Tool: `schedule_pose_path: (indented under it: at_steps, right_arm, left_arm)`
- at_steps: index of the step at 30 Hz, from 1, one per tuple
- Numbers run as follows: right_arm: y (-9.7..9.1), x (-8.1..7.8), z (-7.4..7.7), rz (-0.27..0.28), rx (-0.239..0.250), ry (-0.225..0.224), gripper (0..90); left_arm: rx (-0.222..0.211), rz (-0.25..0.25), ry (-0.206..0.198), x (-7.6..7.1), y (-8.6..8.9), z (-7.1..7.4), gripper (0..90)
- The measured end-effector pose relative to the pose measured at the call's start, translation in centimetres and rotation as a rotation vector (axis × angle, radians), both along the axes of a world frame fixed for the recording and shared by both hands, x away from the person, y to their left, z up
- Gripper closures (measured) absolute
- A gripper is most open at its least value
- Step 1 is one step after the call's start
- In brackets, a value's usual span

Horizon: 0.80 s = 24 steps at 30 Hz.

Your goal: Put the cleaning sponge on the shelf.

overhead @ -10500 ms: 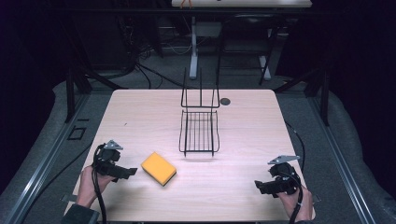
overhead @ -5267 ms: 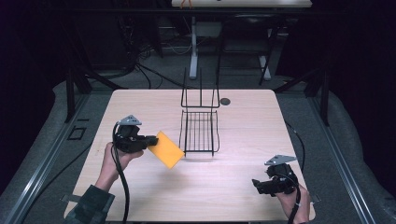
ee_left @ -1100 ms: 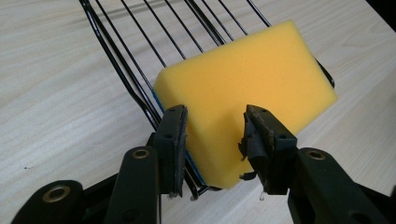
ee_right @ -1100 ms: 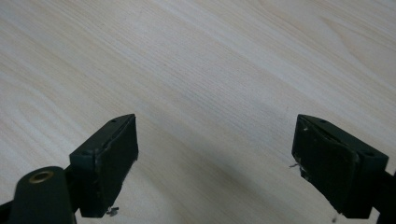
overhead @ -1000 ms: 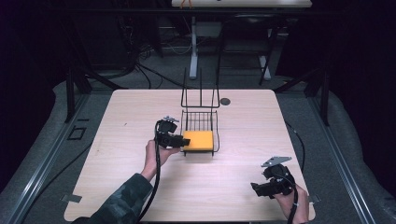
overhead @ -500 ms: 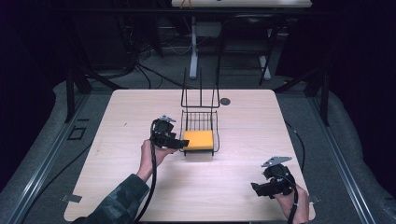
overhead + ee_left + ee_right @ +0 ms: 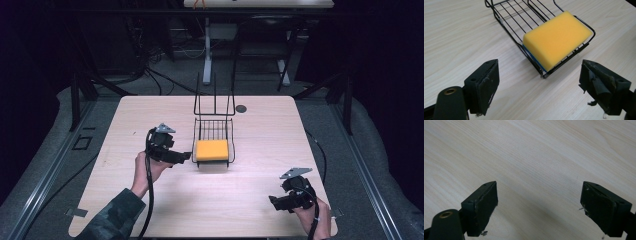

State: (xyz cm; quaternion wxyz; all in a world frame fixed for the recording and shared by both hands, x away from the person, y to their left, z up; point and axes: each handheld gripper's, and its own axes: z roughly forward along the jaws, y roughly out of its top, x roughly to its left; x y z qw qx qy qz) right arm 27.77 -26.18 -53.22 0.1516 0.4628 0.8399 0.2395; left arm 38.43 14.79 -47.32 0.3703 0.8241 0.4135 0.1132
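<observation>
- Yellow sponge [image 7: 212,150] with a thin blue underside lies flat in a black wire rack [image 7: 213,131], at the rack's near end, close to the person.
- In the left gripper view the sponge [image 7: 557,38] fills the near corner of the rack [image 7: 506,17], its blue layer resting on the wires and its edges against the low rim.
- The rack sits near the middle of a pale wood tabletop [image 7: 125,120]; a tall wire back rises at its far end.
- A small dark round disc [image 7: 241,108] lies on the tabletop just beyond the rack, to its right.
- The left hand-held gripper [image 7: 184,156] is just to the left of the rack, pointing towards the sponge, apart from both.
- Seen from its own camera, the left hand-held gripper [image 7: 549,82] has its jaws spread wide with nothing between them; bare wood and the rack's corner show in the gap. Its black pads look worn and frayed.
- The person's left hand [image 7: 148,169] wraps the handle, with a dark patterned sleeve [image 7: 112,217] behind it.
- The right hand-held gripper [image 7: 276,202] is low over the near right corner of the tabletop, well apart from the rack.
- From its own camera, the right hand-held gripper [image 7: 539,207] is also wide open and holds nothing, above bare wood grain.
- Dark floor, cables and metal frame legs surround the tabletop.
</observation>
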Motion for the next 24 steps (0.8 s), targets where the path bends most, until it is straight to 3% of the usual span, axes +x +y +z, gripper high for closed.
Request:
schedule_pose_path:
  at_steps: [10, 19, 24]
  right_arm:
    - [0.0, 0.0, 0.0, -0.002, -0.002, 0.006, 13.8]
    - [0.0, 0.0, 0.0, -0.003, -0.005, 0.008, 13.8]
    - [0.0, 0.0, 0.0, -0.005, -0.005, 0.009, 13.8]
  left_arm:
    - [0.014, 0.028, -0.058, -2.4, 3.4, 0.9, 11.0]
    - [0.04, 0.081, -0.06, -4.5, 6.6, 0.2, 6.9]
    - [0.073, 0.097, -0.028, -5.3, 7.8, -1.0, 4.5]
